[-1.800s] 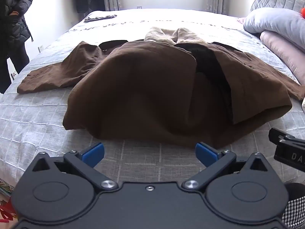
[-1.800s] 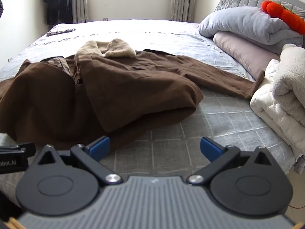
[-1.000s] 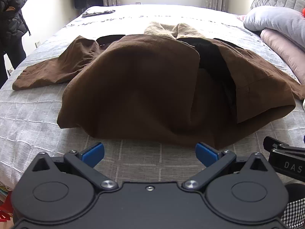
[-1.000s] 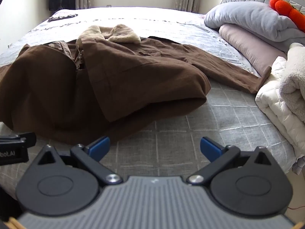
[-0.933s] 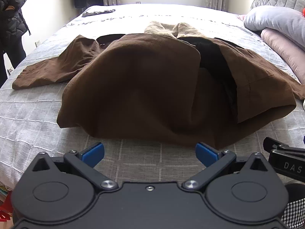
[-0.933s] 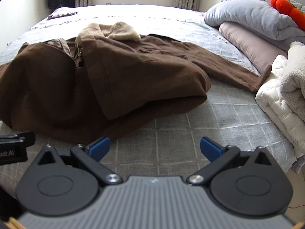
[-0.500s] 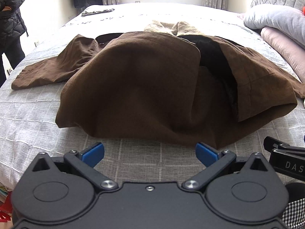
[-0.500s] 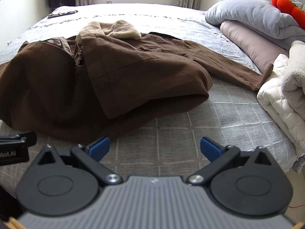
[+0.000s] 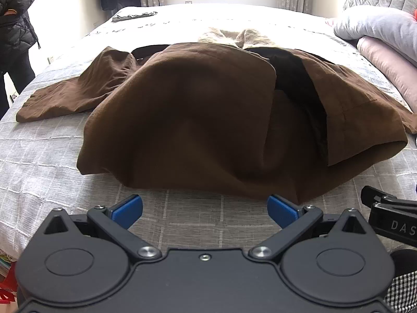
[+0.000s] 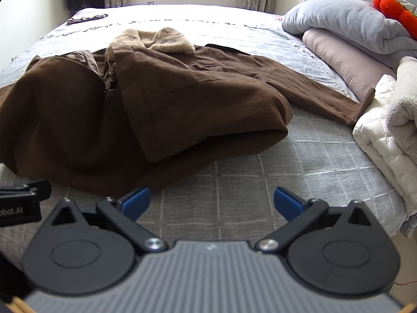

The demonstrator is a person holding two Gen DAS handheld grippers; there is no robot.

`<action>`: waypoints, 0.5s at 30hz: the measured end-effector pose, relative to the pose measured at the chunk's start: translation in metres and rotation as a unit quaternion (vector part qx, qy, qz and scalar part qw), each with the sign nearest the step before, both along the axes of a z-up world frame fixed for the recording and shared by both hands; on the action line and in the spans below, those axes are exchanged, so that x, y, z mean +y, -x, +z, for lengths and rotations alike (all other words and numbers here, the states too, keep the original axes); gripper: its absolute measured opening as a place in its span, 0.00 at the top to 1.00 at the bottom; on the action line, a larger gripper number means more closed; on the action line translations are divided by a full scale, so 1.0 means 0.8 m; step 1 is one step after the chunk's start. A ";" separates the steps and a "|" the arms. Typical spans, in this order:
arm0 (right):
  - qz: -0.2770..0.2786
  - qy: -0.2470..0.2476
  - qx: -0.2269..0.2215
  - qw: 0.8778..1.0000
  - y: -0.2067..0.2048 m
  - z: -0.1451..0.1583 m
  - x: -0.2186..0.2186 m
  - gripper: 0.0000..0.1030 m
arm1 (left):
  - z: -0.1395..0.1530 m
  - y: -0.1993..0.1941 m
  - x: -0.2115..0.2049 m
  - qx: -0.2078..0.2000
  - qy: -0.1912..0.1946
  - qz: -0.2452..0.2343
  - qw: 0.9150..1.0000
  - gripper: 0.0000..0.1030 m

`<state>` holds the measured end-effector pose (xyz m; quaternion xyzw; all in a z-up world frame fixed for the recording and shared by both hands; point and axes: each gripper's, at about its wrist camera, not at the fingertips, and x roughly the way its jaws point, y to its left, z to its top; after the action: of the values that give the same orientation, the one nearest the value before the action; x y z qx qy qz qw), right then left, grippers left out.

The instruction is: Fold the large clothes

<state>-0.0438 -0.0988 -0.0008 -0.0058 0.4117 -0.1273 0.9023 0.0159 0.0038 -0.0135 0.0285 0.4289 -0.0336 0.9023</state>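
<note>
One bystander (image 9: 15, 20) leftward — orange toy (image 10: 391, 7) only rightward.

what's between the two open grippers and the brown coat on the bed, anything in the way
Nothing visible. Only bare grey checked bedspread lies between the open left gripper and the hem of the brown coat with the beige fleece collar. The open right gripper likewise faces the hem across bare cover, its left finger nearest.

- Left wrist view: low at the bed's (image 9: 52, 156) foot edge, facing the far curtains.
- Right wrist view: alongside, angled toward the pillows (image 10: 338, 20).
- Both share the brown coat (image 9: 195, 120).
</note>
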 end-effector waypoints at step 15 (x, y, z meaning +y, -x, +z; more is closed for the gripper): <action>0.002 0.001 -0.003 1.000 -0.001 0.003 0.001 0.00 | 0.000 -0.001 0.004 0.000 0.002 0.006 1.000 0.00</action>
<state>-0.0429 -0.0980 0.0013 -0.0067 0.4087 -0.1261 0.9039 0.0168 0.0072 -0.0134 0.0242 0.4290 -0.0289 0.9025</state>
